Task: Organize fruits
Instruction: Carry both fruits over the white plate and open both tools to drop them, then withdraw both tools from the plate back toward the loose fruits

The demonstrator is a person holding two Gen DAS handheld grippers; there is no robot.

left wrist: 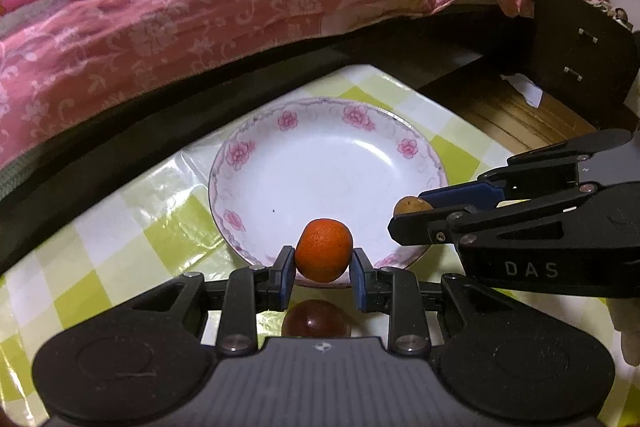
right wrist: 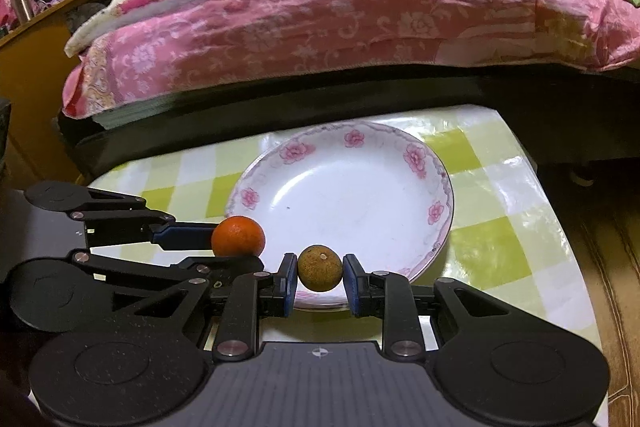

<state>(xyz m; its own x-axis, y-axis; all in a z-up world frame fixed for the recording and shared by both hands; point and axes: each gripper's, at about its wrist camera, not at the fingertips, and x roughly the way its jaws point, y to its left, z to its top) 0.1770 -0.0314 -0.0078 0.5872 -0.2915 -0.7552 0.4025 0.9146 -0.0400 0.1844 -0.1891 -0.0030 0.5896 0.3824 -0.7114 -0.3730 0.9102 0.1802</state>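
My left gripper (left wrist: 323,261) is shut on a small orange fruit (left wrist: 324,251) and holds it over the near rim of a white plate with pink flowers (left wrist: 320,131). My right gripper (right wrist: 320,273) is shut on a small brown round fruit (right wrist: 320,268) over the plate's near rim (right wrist: 436,251). The right gripper also shows in the left wrist view (left wrist: 408,217) with the brown fruit (left wrist: 410,205). The left gripper shows in the right wrist view (right wrist: 224,243) with the orange fruit (right wrist: 238,236). A dark red round fruit (left wrist: 316,319) lies on the table below my left gripper.
The plate stands on a small table with a green and white checked cloth (left wrist: 132,227). A bed with pink floral bedding (left wrist: 200,19) runs along the table's far side. A dark wooden cabinet (left wrist: 580,51) stands at the right, over a wooden floor (left wrist: 508,107).
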